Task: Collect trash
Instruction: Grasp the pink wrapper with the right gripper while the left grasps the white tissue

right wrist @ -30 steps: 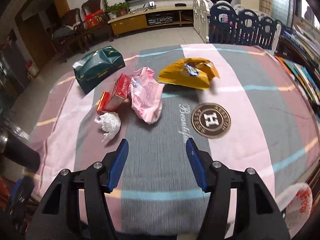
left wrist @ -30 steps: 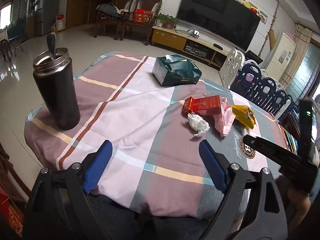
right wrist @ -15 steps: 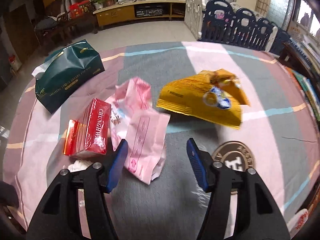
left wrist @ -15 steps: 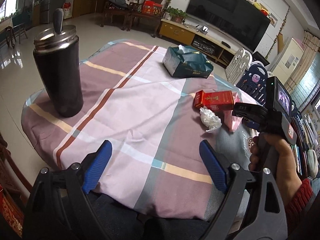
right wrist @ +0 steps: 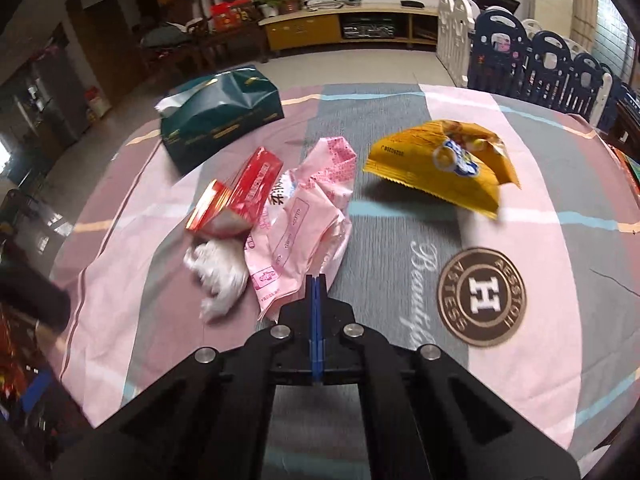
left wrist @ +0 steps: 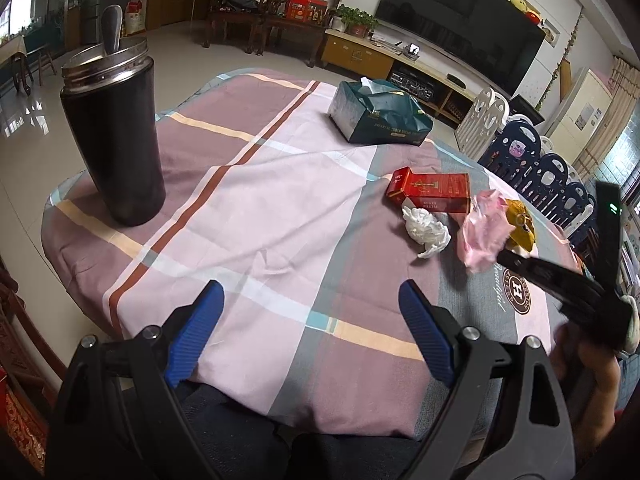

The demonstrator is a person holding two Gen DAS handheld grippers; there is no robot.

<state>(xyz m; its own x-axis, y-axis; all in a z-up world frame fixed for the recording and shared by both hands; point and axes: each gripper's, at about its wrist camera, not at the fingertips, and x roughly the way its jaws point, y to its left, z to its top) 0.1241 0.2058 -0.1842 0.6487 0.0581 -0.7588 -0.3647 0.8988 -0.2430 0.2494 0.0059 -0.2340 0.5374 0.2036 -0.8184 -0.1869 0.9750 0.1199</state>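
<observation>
Evidently the first pick of the collection is in hand: the crumpled pink plastic wrapper [right wrist: 304,224] appears to be pinched at its near edge, while the other scraps lie untouched on the striped pink-and-grey tablecloth [left wrist: 280,208]. No bin can be seen in either view.

From left to right, a tall black steel flask [left wrist: 116,136] is seen standing well apart from the litter; then a dark green tissue box [right wrist: 220,120], a red cardboard cigarette pack [right wrist: 240,192], a crumpled white tissue [right wrist: 218,276], the pink wrapper touching both of these, and a yellow foil snack bag [right wrist: 444,172] just beside it.

The left gripper [left wrist: 310,316] is held wide apart above the near table edge, with nothing between its blue pads. The right gripper [right wrist: 316,280] is pressed fully together, seemingly on the wrapper's edge.

Next, a lift clear of the neighbouring tissue would be called for, without the thin film slipping free.
</observation>
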